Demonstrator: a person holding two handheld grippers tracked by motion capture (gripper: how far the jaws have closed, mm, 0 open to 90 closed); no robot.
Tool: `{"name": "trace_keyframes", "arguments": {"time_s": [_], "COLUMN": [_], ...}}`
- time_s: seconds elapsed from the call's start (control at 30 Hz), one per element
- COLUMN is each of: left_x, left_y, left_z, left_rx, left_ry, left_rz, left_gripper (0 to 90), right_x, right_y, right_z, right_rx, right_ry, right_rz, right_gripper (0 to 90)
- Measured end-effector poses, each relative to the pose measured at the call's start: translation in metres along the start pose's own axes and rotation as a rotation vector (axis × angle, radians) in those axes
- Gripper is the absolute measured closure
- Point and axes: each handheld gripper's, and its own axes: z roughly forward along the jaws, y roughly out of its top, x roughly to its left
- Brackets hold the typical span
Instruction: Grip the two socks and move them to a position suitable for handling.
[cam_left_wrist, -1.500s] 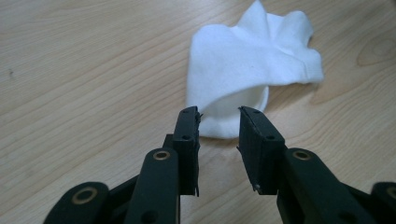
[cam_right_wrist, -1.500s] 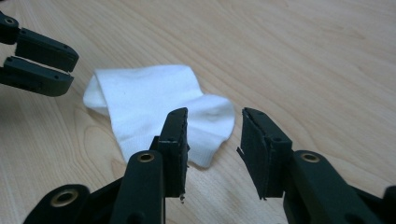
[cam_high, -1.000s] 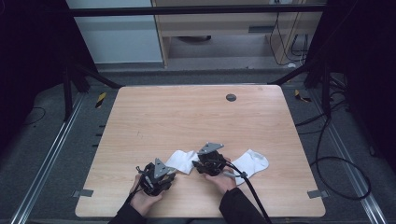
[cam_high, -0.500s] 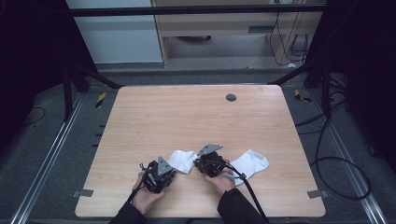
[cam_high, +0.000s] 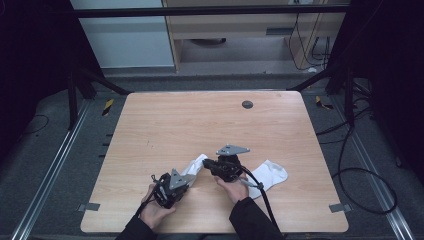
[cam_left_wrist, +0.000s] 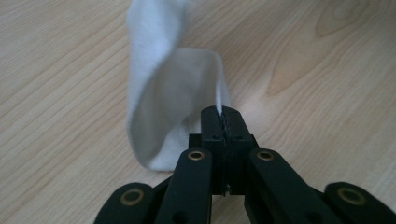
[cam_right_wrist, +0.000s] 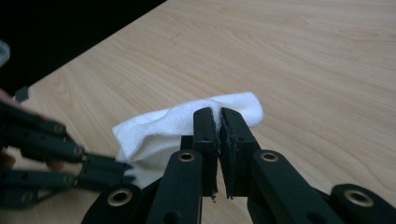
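Note:
A white sock (cam_high: 196, 163) lies crumpled on the wooden table (cam_high: 200, 125) between my two grippers. My left gripper (cam_high: 189, 176) has just closed, and its jaws pinch a thin edge of the sock (cam_left_wrist: 159, 93), whose cloth stands up in a loop ahead of the left gripper (cam_left_wrist: 223, 112). My right gripper (cam_high: 207, 163) comes in from the sock's other side. Its jaws have just been closing and now pinch a fold of the sock (cam_right_wrist: 159, 128) at the right gripper's tips (cam_right_wrist: 219, 114). The left gripper (cam_right_wrist: 123, 170) also shows low at the left there.
A second white sock (cam_high: 270, 174) lies flat to the right of the right hand. A dark round grommet (cam_high: 247, 104) sits near the table's far edge. Cables trail from both grippers toward the near edge.
The right gripper has risen slightly with the sock's fold in it. The left hand has stayed where it was.

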Motion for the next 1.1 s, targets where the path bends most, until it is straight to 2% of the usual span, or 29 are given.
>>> {"name": "trace_keyframes", "arguments": {"time_s": [0.1, 0.23, 0.33, 0.4, 0.5, 0.67, 0.8, 0.93, 1.03, 1.1], "left_x": [-0.002, -0.003, -0.002, -0.001, -0.001, 0.003, 0.005, 0.006, 0.012, 0.017], "left_y": [-0.002, -0.006, -0.007, -0.007, -0.008, -0.011, -0.012, -0.013, -0.014, -0.016], "left_z": [-0.003, -0.007, -0.008, -0.008, -0.009, -0.01, -0.013, -0.023, -0.032, -0.034], "left_rx": [0.005, 0.005, 0.012, 0.012, 0.01, 0.008, 0.003, -0.035, -0.072, -0.077], "left_ry": [-0.019, -0.041, -0.05, -0.04, -0.046, -0.048, -0.045, -0.035, -0.008, 0.019], "left_rz": [0.032, 0.058, 0.058, 0.063, 0.066, 0.055, 0.017, -0.024, -0.086, -0.137], "left_gripper": [89.0, 89.0, 89.0, 88.9, 88.8, 87.3, 76.4, 62.4, 55.5, 53.2], "right_x": [0.002, 0.004, 0.005, 0.006, 0.007, 0.009, 0.008, 0.005, 0.003, 0.002], "right_y": [0.004, 0.006, 0.006, 0.005, 0.004, 0.005, 0.008, 0.013, 0.016, 0.02], "right_z": [0.007, 0.02, 0.032, 0.04, 0.05, 0.056, 0.05, 0.041, 0.034, 0.033], "right_rx": [-0.02, -0.033, -0.021, -0.015, -0.013, -0.018, -0.028, -0.034, -0.039, -0.032], "right_ry": [-0.019, -0.069, -0.109, -0.13, -0.162, -0.18, -0.184, -0.172, -0.164, -0.155], "right_rz": [0.026, 0.054, 0.055, 0.055, 0.038, 0.02, 0.011, -0.001, -0.013, -0.029], "right_gripper": [85.3, 85.1, 84.8, 84.3, 82.3, 77.3, 74.0, 69.4, 65.7, 63.1]}}
